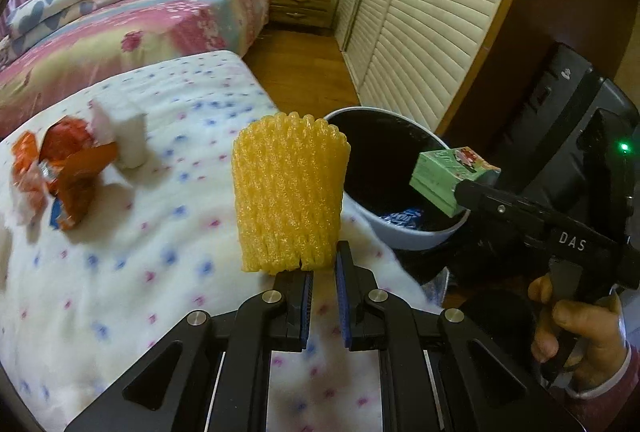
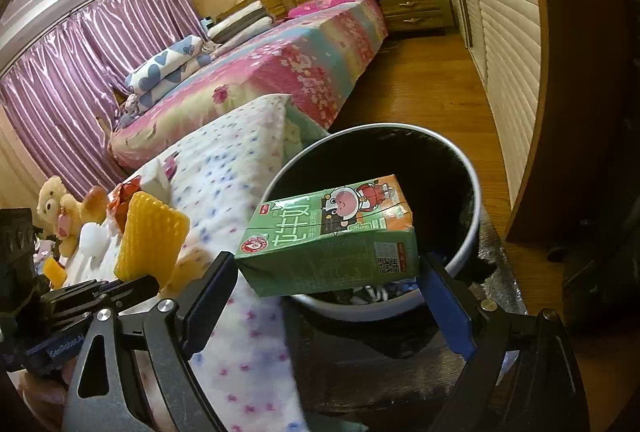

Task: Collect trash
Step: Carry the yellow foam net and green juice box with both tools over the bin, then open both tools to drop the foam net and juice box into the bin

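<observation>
Carrying two pieces of trash toward the bin (image 2: pixel 460 160). Left gripper (image 1: pixel 322 274): jaws nearly closed, pinching the lower edge of the yellow foam net (image 1: pixel 290 188), held upright over the spotted blanket (image 1: pixel 140 292), short of the bin's rim. Right gripper (image 2: pixel 326 272): jaws spread wide yet clamped across the length of the green drink carton (image 2: pixel 332 236), held level over the near rim and mouth of the bin.

Risks, as judged:
- Foam net held by a thin soft edge only; likely to slip or bend out of the pinch under a quick swing, landing on the blanket or the wooden floor (image 1: pixel 304 72).
- Carton gripped end to end; a light squeeze could let it pivot and drop early, striking the rim and falling outside.
- Both tools converging on one opening; possible clash of the right tool with the foam net if released together.
- Bin tucked against the blanket edge; a knock from either tool could tip or shift it.

Containers:
- Bin: white outside, lined with a black bag, mostly dark inside; something blue and white lying at the bottom, probably a wrapper, too dim to identify.

Remaining on the blanket: orange wrapper (image 1: pixel 64 168) and white foam block (image 1: pixel 128 140), just beside each other, well apart from the bin.
</observation>
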A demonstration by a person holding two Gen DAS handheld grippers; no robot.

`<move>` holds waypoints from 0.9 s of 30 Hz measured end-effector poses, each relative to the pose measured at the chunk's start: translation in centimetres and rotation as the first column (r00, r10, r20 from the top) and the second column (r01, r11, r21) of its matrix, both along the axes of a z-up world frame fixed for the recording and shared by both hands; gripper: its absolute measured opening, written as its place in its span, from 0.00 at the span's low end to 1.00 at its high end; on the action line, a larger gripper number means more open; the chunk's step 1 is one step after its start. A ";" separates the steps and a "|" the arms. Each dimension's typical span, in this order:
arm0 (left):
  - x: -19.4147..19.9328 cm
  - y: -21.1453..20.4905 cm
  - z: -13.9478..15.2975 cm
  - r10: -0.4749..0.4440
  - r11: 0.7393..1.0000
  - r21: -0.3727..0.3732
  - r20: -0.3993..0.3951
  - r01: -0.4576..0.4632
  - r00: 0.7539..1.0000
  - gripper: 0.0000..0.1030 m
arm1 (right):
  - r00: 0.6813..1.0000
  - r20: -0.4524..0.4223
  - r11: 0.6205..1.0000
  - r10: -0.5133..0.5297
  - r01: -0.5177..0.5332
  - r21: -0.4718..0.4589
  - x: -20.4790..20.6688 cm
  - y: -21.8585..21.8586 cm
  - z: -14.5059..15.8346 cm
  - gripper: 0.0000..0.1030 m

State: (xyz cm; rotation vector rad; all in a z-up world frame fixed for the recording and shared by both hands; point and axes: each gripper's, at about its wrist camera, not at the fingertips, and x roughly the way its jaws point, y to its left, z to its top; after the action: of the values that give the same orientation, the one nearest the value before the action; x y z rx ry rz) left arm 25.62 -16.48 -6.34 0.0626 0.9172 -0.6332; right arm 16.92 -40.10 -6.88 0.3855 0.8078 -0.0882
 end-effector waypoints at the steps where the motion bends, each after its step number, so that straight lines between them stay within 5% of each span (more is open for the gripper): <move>1: 0.2 -0.6 0.0 -0.009 1.000 0.003 0.000 0.009 1.000 0.09 | 1.000 -0.002 1.000 -0.003 0.003 0.003 0.1 -0.3 -0.1 0.89; 27: 5.8 -8.2 -2.4 -0.083 0.995 0.046 -0.055 0.085 0.995 0.11 | 0.998 -0.050 0.999 -0.024 0.026 0.046 2.7 -4.1 -1.2 0.89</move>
State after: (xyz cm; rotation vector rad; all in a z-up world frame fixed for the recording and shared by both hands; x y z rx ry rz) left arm 31.42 -24.71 -8.73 0.1290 0.9853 -0.6934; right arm 19.61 -44.21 -8.12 0.4390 0.8555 -0.1029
